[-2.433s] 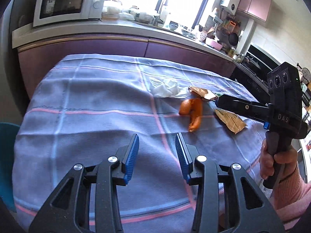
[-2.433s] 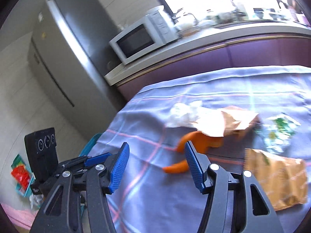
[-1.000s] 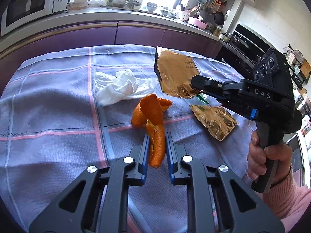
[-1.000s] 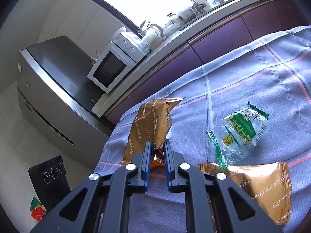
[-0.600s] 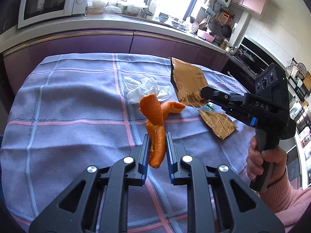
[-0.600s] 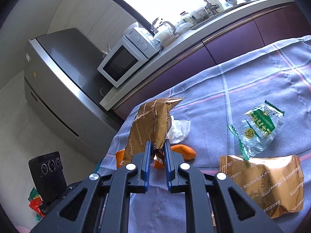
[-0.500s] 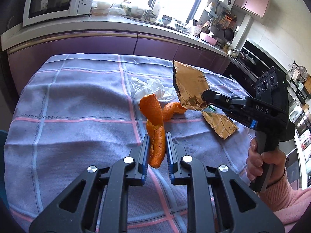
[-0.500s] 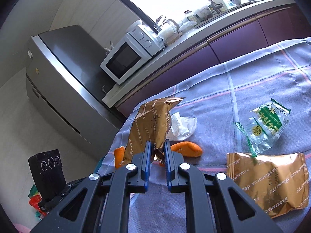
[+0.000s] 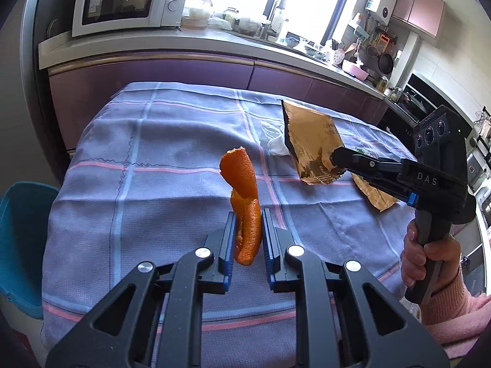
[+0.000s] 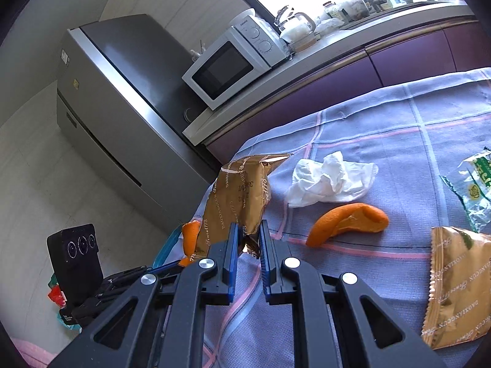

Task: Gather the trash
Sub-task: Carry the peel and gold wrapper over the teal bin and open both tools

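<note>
My left gripper [image 9: 248, 233] is shut on a long orange peel [image 9: 242, 202] and holds it upright above the blue checked tablecloth [image 9: 153, 184]. My right gripper [image 10: 248, 247] is shut on a gold snack wrapper [image 10: 239, 199] and holds it above the table's left part; it shows in the left wrist view [image 9: 333, 159] with the wrapper [image 9: 310, 145]. On the cloth lie a second orange peel [image 10: 349, 219], a crumpled white tissue [image 10: 331, 181], another gold wrapper [image 10: 457, 288] and a green-white wrapper [image 10: 478, 184].
A teal bin [image 9: 21, 239] stands on the floor left of the table. A counter with a microwave [image 9: 125, 0] runs behind the table, with a grey fridge [image 10: 122, 107] at its end. A stove area [image 9: 423, 98] is at the far right.
Both grippers, earlier open above the table, closed on the peel and the wrapper and lifted them. Both have since drawn back and left; the teal bin has come into view.
</note>
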Motion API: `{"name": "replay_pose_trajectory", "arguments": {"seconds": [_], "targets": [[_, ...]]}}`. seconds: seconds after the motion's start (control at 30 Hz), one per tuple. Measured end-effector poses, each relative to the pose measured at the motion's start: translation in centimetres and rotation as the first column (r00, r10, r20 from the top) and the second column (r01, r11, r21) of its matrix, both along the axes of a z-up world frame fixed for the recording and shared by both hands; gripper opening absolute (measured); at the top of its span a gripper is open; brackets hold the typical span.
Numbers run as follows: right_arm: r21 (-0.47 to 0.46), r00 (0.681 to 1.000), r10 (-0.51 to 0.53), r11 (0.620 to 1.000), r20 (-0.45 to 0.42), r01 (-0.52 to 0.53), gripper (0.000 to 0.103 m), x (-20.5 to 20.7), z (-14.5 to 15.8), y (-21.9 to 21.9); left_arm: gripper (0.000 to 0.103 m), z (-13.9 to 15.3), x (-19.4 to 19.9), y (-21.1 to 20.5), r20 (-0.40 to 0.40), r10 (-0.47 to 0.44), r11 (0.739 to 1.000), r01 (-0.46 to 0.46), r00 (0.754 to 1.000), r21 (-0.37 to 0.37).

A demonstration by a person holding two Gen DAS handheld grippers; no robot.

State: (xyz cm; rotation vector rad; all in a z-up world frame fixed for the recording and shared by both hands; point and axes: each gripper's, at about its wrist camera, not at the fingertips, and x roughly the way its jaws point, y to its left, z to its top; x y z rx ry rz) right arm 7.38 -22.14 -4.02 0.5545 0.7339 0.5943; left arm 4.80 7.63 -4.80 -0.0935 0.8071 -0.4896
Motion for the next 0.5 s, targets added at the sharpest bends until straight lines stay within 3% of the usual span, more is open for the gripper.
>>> {"name": "replay_pose_trajectory", "arguments": {"seconds": [0.5], "targets": [[-0.011,0.994,0.108,0.994,-0.006,-0.108,0.012,0.5,-0.2,4.8,0.017,-0.5,-1.6,4.5,-0.017,0.103,0.995,-0.103,0.995,-0.011]]}}
